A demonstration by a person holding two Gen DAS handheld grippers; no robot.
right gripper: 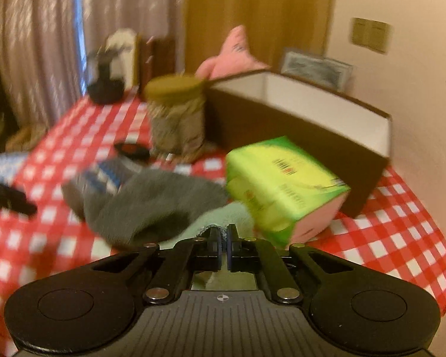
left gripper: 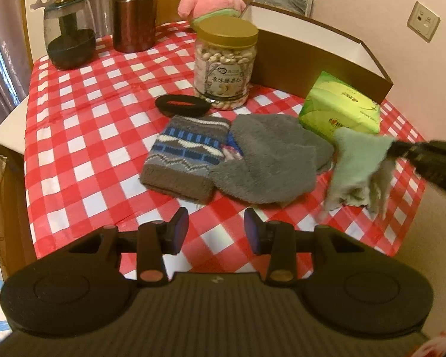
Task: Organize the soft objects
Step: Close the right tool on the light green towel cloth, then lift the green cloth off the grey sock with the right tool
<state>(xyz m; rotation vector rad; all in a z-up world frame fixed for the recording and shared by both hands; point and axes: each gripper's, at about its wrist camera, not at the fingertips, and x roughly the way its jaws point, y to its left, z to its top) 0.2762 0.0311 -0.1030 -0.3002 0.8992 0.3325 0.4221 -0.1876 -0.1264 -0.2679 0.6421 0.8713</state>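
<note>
My right gripper is clamped on the pale green fuzzy cloth, lifted at three o'clock of the grey fleece cloth; my left gripper hangs apart.

Warm, yellowish indoor light fills both views, fairly dim and even, with soft shadows under objects on the surface. The left wrist view is mostly sharp, though the pale green cloth smears at the right. The right wrist view is heavily motion-blurred throughout. Fisheye curvature bends both pictures' edges, with dark corners.
</note>
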